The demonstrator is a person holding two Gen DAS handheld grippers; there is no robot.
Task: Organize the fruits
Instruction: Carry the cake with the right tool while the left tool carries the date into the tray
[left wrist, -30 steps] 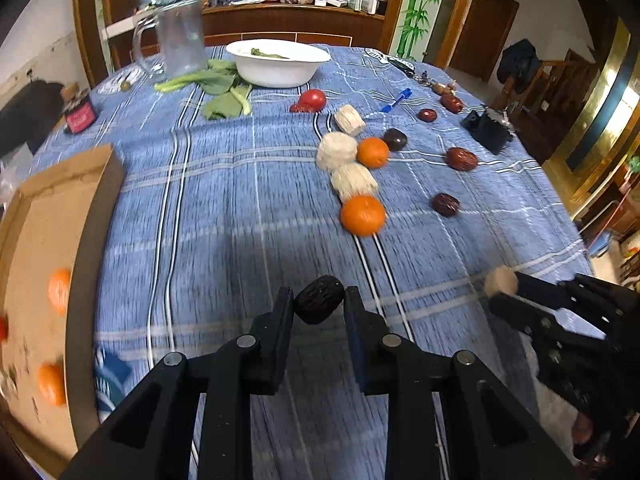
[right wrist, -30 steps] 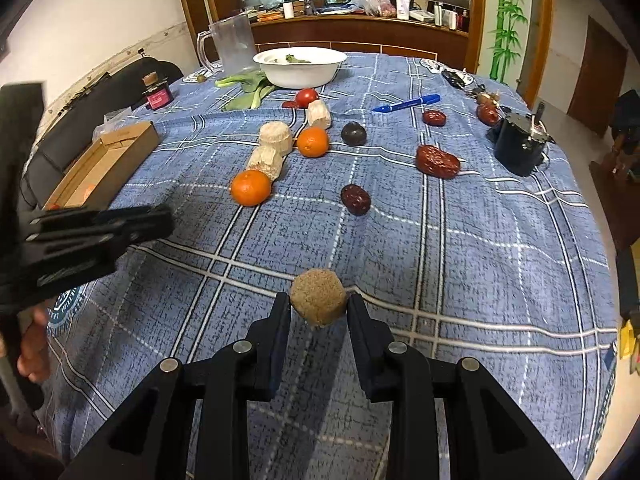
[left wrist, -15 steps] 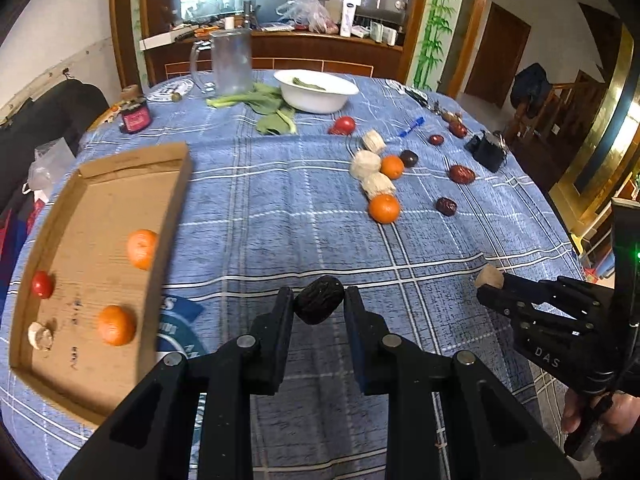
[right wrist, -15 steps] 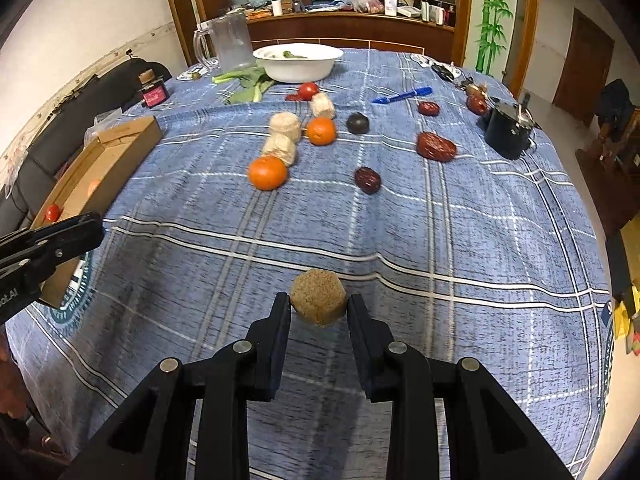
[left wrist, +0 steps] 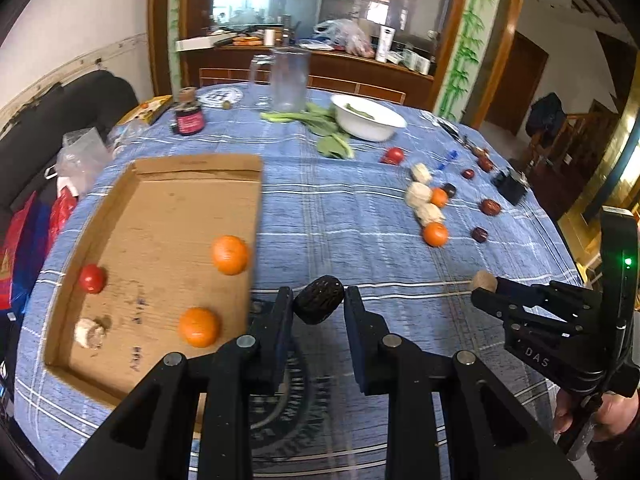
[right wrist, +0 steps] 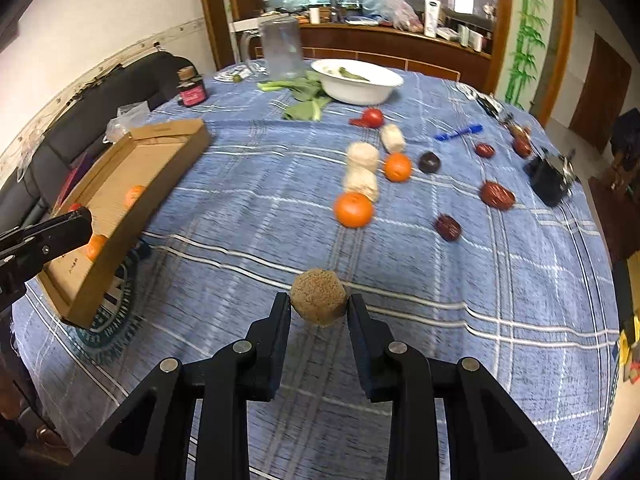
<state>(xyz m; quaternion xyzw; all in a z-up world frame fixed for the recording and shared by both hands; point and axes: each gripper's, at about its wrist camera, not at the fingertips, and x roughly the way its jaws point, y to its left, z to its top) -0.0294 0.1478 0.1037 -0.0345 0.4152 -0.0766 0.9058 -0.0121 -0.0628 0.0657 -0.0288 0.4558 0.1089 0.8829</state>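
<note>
My left gripper (left wrist: 319, 306) is shut on a dark wrinkled fruit (left wrist: 319, 304), held above the table just right of a cardboard tray (left wrist: 160, 184). The tray holds two oranges (left wrist: 229, 254), a small red fruit (left wrist: 92, 278) and a pale piece (left wrist: 89, 333). My right gripper (right wrist: 319, 300) is shut on a round tan piece (right wrist: 319, 296) above the tablecloth; it also shows in the left wrist view (left wrist: 484, 281). More oranges (right wrist: 353, 209), pale pieces (right wrist: 362, 156), a tomato (right wrist: 373, 117) and dark red dates (right wrist: 497, 195) lie mid-table.
A white bowl (right wrist: 356, 80), leafy greens (right wrist: 304, 98), a glass pitcher (right wrist: 282, 50), a small jar (right wrist: 192, 88), a blue pen (right wrist: 458, 133) and a black object (right wrist: 550, 178) stand farther back. The tray's right wall (left wrist: 252, 240) is close to my left gripper.
My left gripper has swung left with the dark fruit, bringing the whole tray into view. My right gripper has also moved left with the tan piece.
</note>
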